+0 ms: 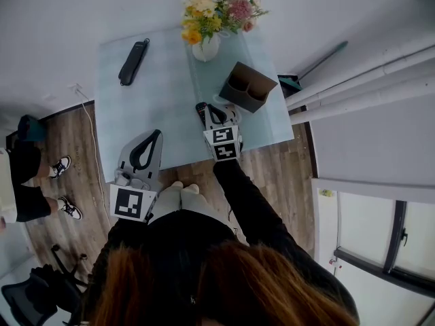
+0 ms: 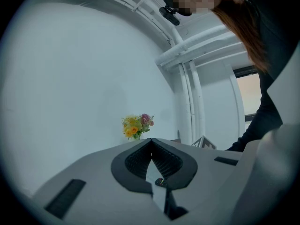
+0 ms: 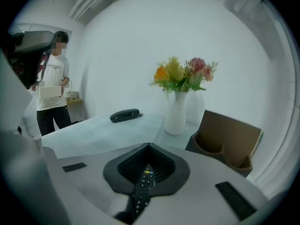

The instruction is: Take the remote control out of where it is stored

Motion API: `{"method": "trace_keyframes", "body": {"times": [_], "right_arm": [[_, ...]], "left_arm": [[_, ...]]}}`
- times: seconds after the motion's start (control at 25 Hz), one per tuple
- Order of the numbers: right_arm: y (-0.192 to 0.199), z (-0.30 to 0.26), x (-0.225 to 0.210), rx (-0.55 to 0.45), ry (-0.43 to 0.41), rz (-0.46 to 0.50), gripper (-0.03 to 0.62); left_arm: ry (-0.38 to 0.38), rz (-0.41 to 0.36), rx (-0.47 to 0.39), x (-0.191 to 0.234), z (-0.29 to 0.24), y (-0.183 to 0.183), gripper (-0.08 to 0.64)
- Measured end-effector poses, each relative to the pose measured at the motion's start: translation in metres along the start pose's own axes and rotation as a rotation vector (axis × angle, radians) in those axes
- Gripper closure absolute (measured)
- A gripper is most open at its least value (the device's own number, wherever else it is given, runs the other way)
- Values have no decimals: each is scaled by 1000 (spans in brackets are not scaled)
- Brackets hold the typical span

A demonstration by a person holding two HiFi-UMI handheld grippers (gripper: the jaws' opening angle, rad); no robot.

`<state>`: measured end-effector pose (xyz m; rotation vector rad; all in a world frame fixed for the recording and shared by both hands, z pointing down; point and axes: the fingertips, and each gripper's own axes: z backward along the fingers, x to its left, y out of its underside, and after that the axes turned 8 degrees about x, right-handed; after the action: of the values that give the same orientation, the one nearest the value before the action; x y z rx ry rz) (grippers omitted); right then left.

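The remote control (image 3: 142, 191) is out of its holder, clamped lengthwise between the ribbed pads of the right gripper (image 3: 149, 146). Its end with the coloured buttons points toward the jaw tips, which meet just beyond it. From the head view the right gripper (image 1: 217, 111) sits over the near edge of the desk (image 1: 156, 87), toward its right half, with the dark end of the remote control (image 1: 200, 107) poking out past the tips. Whether the remote rests on the glass or hangs just above it cannot be told. Just beyond and to the right, near the desk's right edge, stands the brown cardboard holder (image 1: 247, 87), its two compartments open and tilted toward the gripper; in the right gripper view the holder (image 3: 229, 139) lies close on the right. Behind it, at the far edge, a white vase of flowers (image 1: 206, 46) stands upright. A dark telephone handset (image 1: 133, 62) lies at the far left corner, well apart from everything else. The left gripper (image 1: 156, 136) is at the desk's near edge on the left, jaws together at the tips with nothing between them, as the left gripper view (image 2: 151, 140) shows. Off the desk's left side a person (image 3: 51, 93) stands on the wooden floor (image 1: 272, 175).
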<state>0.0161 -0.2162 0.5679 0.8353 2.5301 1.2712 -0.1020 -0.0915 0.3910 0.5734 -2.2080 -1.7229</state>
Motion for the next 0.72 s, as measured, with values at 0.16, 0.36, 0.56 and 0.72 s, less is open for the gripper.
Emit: {"method": "trace_keyframes", "body": {"times": [0.16, 0.36, 0.56, 0.72], "right_arm": [[-36, 32, 3, -152, 7, 14, 578], [-64, 72, 4, -288, 28, 11, 577], [-80, 112, 11, -366, 0, -6, 578], [-90, 149, 18, -401, -12, -29, 578]], "left_arm": [[7, -2, -4, -1, -1, -2, 555], [15, -11, -10, -3, -1, -4, 555], [28, -16, -18, -6, -1, -5, 555], [33, -15, -18, -6, -1, -5, 555]]}}
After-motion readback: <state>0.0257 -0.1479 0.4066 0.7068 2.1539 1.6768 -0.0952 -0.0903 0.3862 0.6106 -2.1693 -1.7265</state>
